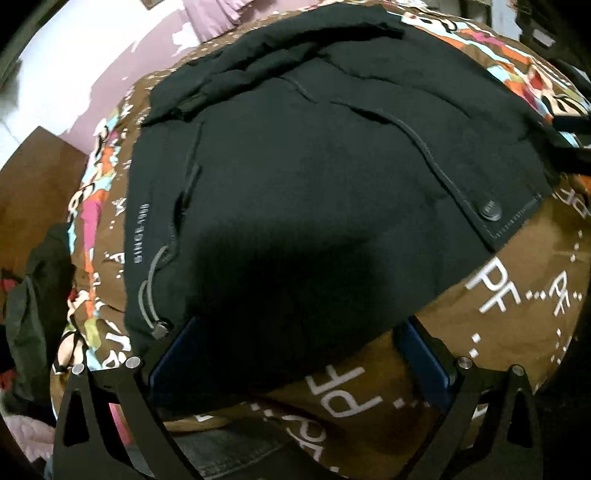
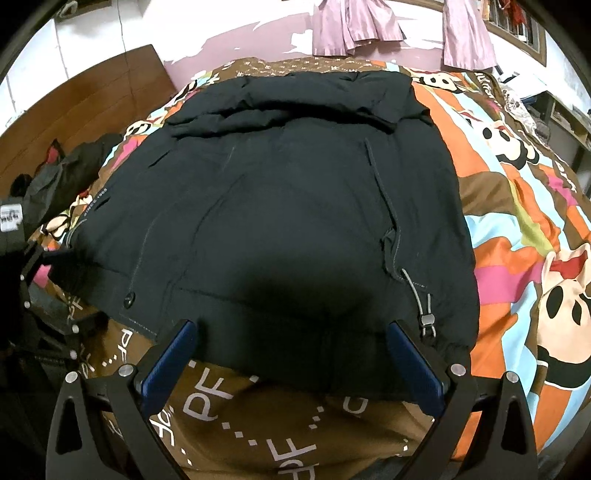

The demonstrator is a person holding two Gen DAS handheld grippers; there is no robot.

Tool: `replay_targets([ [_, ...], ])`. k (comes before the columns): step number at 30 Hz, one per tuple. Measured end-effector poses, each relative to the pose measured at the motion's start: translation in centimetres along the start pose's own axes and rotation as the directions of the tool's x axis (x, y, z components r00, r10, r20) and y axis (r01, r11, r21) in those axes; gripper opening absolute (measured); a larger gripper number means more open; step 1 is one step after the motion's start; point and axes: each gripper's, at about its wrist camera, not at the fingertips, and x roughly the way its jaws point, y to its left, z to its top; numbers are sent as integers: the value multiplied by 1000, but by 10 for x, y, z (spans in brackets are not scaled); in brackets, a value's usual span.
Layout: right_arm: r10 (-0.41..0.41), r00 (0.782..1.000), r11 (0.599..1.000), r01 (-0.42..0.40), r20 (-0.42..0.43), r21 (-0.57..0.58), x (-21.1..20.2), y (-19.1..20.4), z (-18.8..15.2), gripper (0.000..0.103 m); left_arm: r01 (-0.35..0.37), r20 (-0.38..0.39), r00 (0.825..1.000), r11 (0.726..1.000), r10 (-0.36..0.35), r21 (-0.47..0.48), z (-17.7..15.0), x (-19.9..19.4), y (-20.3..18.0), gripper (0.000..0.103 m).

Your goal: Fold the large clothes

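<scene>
1. Left gripper (image 1: pixel 299 354): blue-padded fingers (image 1: pixel 173 354) spread wide, holding nothing, poised at the near hem of the black jacket (image 1: pixel 314 184).
2. Right gripper (image 2: pixel 291 354): fingers (image 2: pixel 413 362) likewise parted and empty, straddling the same hem.
3. The jacket lies flat on the bed, on a brown patterned bedspread (image 2: pixel 258 424) printed with white letters. A snap button (image 2: pixel 129 297) sits near one hem corner; a grey drawcord with toggle (image 2: pixel 426 317) near the other.
4. Beyond the jacket's hood end, the bedspread shows orange, blue and pink cartoon panels (image 2: pixel 517 206).
5. A dark heap of clothing (image 2: pixel 70 166) lies at the bed's left edge.
6. Farthest: pink curtains (image 2: pixel 354 26) against the wall.
</scene>
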Motion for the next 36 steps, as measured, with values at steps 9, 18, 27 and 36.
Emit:
replay_targets([
  [9, 17, 996, 990, -29, -86, -140, 17, 25, -13, 103, -23, 32, 999, 999, 24, -40, 7, -7, 7, 80],
  [18, -58, 996, 970, 41, -66, -238, 27, 41, -13, 103, -28, 93, 995, 998, 34, -59, 10, -24, -4, 57],
  [27, -63, 998, 976, 62, 2, -210, 32, 34, -3, 103, -1, 127, 992, 996, 13, -93, 30, -41, 3, 54],
  [36, -29, 997, 988, 38, 67, -146, 4, 18, 48, 103, 84, 161, 985, 993, -70, -86, 34, -55, 14, 54],
])
